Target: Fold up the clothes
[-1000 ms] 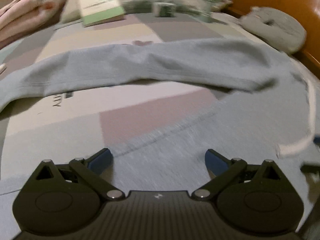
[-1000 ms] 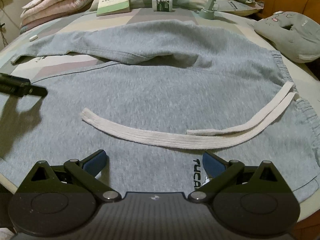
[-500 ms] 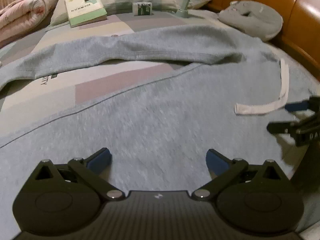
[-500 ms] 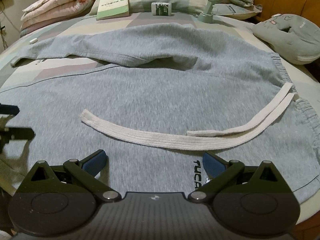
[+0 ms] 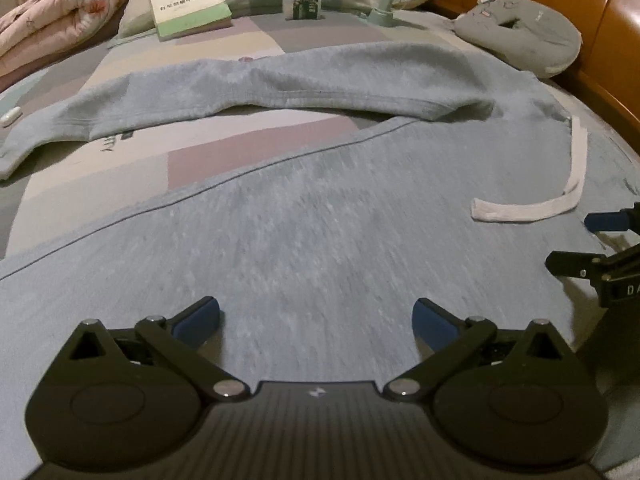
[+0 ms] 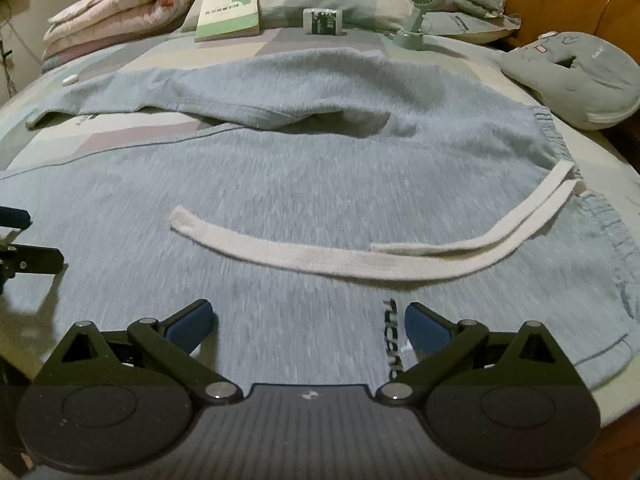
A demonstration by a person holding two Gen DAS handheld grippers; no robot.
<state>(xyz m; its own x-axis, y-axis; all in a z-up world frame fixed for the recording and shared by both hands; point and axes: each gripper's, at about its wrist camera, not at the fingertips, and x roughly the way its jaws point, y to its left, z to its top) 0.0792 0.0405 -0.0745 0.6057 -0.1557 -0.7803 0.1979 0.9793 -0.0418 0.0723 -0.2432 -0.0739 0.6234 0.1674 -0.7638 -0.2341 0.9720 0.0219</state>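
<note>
Grey sweatpants (image 6: 320, 184) lie spread on the bed, one leg near me, the other (image 5: 280, 84) stretched across farther back. A white drawstring (image 6: 360, 256) lies loose on the near leg, running to the waistband (image 6: 560, 148) at the right. My left gripper (image 5: 316, 316) is open and empty, low over the near leg. My right gripper (image 6: 310, 320) is open and empty over the cloth near the printed logo (image 6: 392, 344). The right gripper shows at the right edge of the left wrist view (image 5: 608, 240); the left gripper shows at the left edge of the right wrist view (image 6: 16, 240).
At the head of the bed lie a green book (image 6: 232, 8), a small box (image 6: 322, 20), a green desk fan (image 6: 420, 4) and pillows. A folded pink quilt (image 6: 120, 4) is back left. A grey neck pillow (image 6: 580, 76) and wooden bed frame (image 5: 580, 12) are right.
The left gripper has drawn back toward the near leg and turned right, so the right gripper came into its view. The right gripper has barely moved. Both stay open.
</note>
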